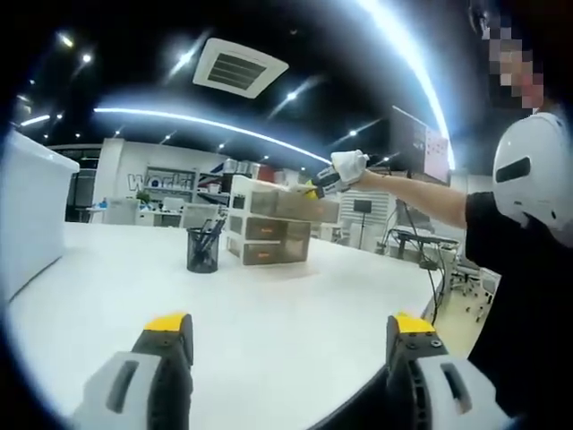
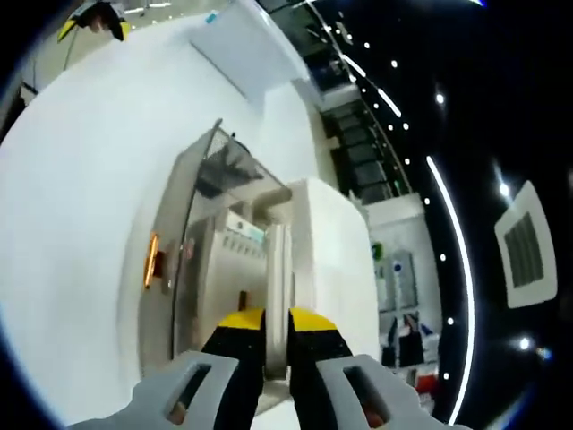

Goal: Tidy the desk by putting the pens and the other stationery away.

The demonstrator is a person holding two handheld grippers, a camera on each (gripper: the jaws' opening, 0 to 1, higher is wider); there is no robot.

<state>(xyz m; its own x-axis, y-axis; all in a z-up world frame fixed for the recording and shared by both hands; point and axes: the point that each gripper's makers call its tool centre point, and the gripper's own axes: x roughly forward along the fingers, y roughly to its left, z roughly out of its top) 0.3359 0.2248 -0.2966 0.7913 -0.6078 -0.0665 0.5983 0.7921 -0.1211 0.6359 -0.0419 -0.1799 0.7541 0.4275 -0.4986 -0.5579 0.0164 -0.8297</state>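
A black mesh pen cup (image 1: 203, 249) holding dark pens stands mid-table in the left gripper view. Just right of it is a small drawer unit (image 1: 265, 228) with its top drawer (image 1: 300, 206) pulled out. My right gripper (image 1: 320, 185), held in a white-gloved hand, sits at that drawer's front end. In the right gripper view the translucent drawer (image 2: 210, 233) lies ahead, and my right gripper (image 2: 276, 324) is closed on a thin pale strip of its front edge. My left gripper (image 1: 288, 333) hovers low over the table's near part, jaws wide apart and empty.
A large white box (image 1: 31, 210) stands at the table's left side and appears again as the white box (image 2: 246, 49). The table edge (image 1: 407, 296) curves close on the right, where the person's body (image 1: 528, 269) stands. The left gripper (image 2: 94, 18) appears far off.
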